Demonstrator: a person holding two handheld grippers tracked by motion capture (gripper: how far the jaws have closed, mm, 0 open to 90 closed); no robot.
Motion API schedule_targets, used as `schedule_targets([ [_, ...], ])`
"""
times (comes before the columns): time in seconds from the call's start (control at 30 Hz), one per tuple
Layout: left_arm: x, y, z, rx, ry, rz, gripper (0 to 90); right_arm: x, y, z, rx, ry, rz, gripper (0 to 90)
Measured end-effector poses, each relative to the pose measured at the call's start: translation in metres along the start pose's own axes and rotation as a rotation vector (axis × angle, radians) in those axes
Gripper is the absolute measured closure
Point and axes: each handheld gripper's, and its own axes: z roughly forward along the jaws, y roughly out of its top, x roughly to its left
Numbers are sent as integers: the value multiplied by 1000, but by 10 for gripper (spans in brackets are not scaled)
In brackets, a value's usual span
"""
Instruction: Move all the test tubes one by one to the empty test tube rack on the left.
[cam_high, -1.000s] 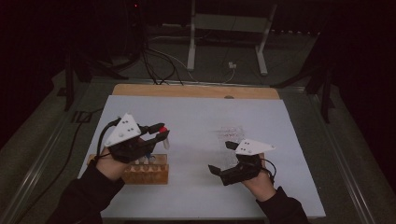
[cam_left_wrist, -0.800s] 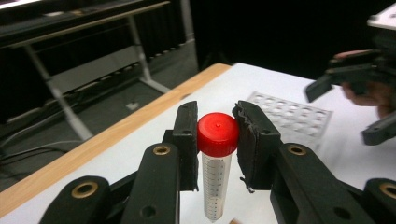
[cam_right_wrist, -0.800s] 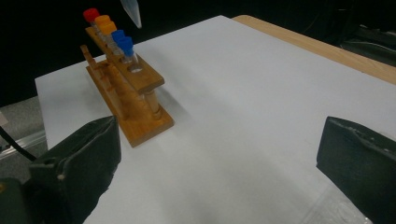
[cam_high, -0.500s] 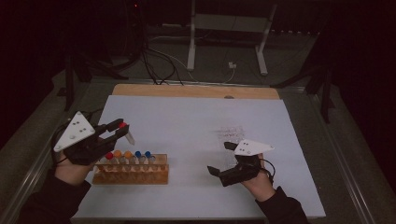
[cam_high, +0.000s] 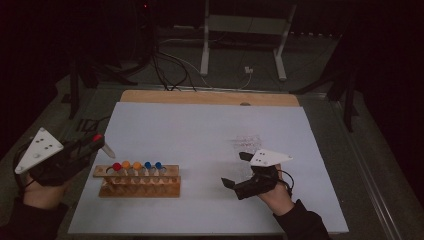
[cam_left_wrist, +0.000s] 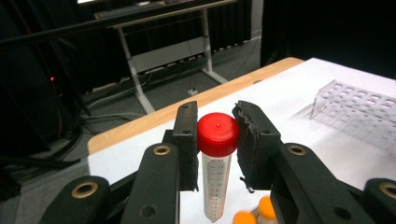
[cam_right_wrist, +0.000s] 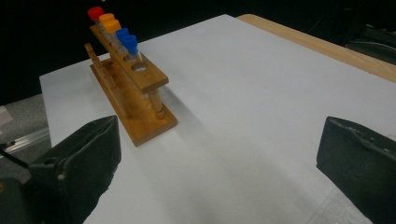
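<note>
Between the left gripper's (cam_left_wrist: 217, 140) pads, clamped tight: red-capped tube (cam_left_wrist: 216, 161), hanging off the table's left edge, beside the wooden rack (cam_high: 137, 180). Farther right, low over the white sheet (cam_high: 210, 130): right gripper (cam_high: 236, 170), jaws wide apart, holding nothing.

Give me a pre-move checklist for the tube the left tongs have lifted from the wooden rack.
1. Left tongs shut on the red-capped tube at its cap: ok.
2. Tube hanging upright: ok.
3. Tube free of the wooden rack: ok.
4. Clear rack on the white sheet, holes unobstructed: cannot tell.
5. Right tongs open, holding nothing: ok.
6. Five capped tubes seated in the wooden rack: ok.
</note>
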Motion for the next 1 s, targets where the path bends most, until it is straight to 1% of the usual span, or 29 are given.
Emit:
schedule_targets([
  [0.27,5,-20,-2,40,26,-21,720,0,1,0,-1,-1,-2,0],
  [0.4,5,-36,1,57,20,-53,720,0,0,-1,-2,0,-2,0],
  [0.53,4,-50,6,83,29,-64,720,0,0,-1,-4,-1,0,0],
  [0.63,3,-57,9,91,27,-74,719,0,0,-1,-1,1,-1,0],
  [0.67,2,-60,11,102,27,-72,719,0,0,0,-1,3,-2,0],
  [0.73,3,-65,13,114,27,-80,719,0,0,-1,-1,3,-3,0],
  [0.83,2,-71,17,135,27,-82,719,0,0,-1,0,3,-2,0],
  [1.0,2,-76,22,154,26,-80,719,0,0,0,3,4,-1,0],
])
